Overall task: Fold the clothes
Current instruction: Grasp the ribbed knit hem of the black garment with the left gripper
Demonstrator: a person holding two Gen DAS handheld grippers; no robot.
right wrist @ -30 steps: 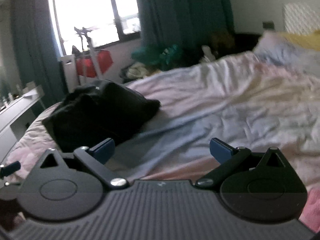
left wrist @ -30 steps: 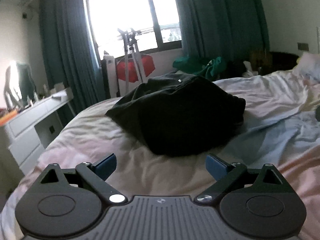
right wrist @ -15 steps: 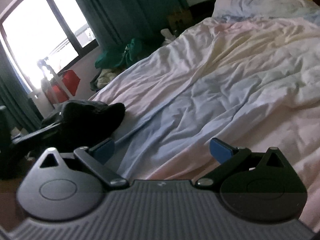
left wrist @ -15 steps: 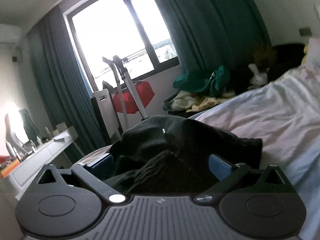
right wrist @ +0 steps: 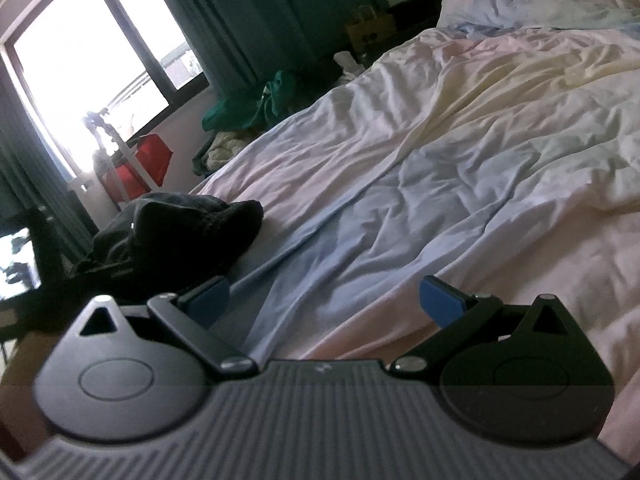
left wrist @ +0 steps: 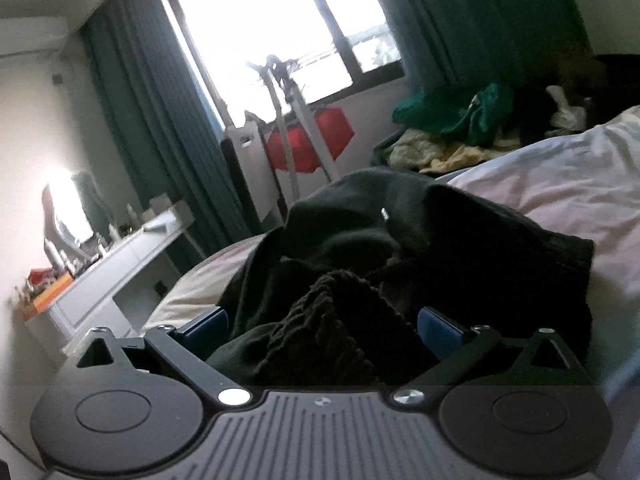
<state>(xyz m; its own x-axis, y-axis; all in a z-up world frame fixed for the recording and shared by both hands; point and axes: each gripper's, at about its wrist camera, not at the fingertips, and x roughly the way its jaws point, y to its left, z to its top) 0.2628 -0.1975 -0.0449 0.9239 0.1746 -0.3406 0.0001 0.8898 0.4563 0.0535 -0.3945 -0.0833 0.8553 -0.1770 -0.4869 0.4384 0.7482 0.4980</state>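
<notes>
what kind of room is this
Most likely a lived-in bedroom: a bed with a rumpled pastel duvet holding a crumpled black garment, a white dressing table with a mirror, and teal curtains at a bright window.

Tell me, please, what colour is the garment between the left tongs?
Black garment, clearest in the left wrist view.
</notes>
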